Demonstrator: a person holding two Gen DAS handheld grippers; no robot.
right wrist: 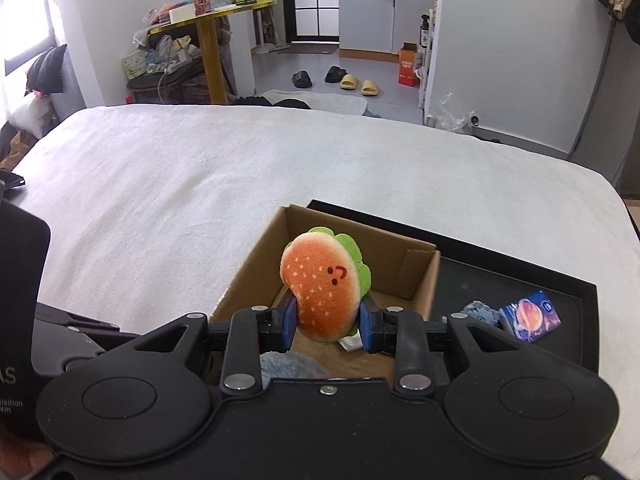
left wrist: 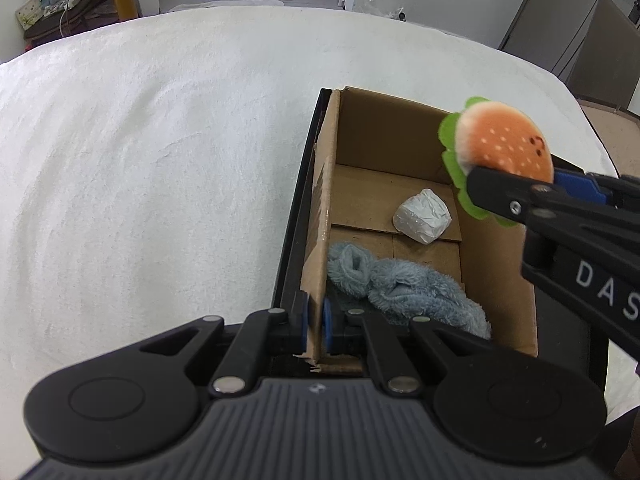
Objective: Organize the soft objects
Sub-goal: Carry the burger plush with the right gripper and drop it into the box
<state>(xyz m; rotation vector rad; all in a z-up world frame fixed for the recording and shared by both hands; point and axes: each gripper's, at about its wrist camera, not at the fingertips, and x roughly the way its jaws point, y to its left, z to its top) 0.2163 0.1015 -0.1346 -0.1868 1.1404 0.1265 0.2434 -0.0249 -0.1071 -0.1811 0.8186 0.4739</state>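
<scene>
Right gripper (right wrist: 327, 326): jaws clenched on the burger plush (right wrist: 322, 286), blue pads pressing both its sides; plush held upright over the cardboard box (right wrist: 416, 276), centre of the right wrist frame.
Left gripper (left wrist: 316, 330): jaws nearly closed, pinching the box's near left wall (left wrist: 320, 240), one pad on each face.
Box contents: blue fluffy cloth (left wrist: 404, 292) in the near end; white wrapped bundle (left wrist: 422, 216) further in, apart from the cloth.
Tray: black tray (right wrist: 520, 280) under the box, lower right of the frame; a blue printed packet (right wrist: 530, 316) and another blue fuzzy item (right wrist: 478, 312) lie in it beside the box.
Surface: white bedcover (left wrist: 140, 160) around the tray.
</scene>
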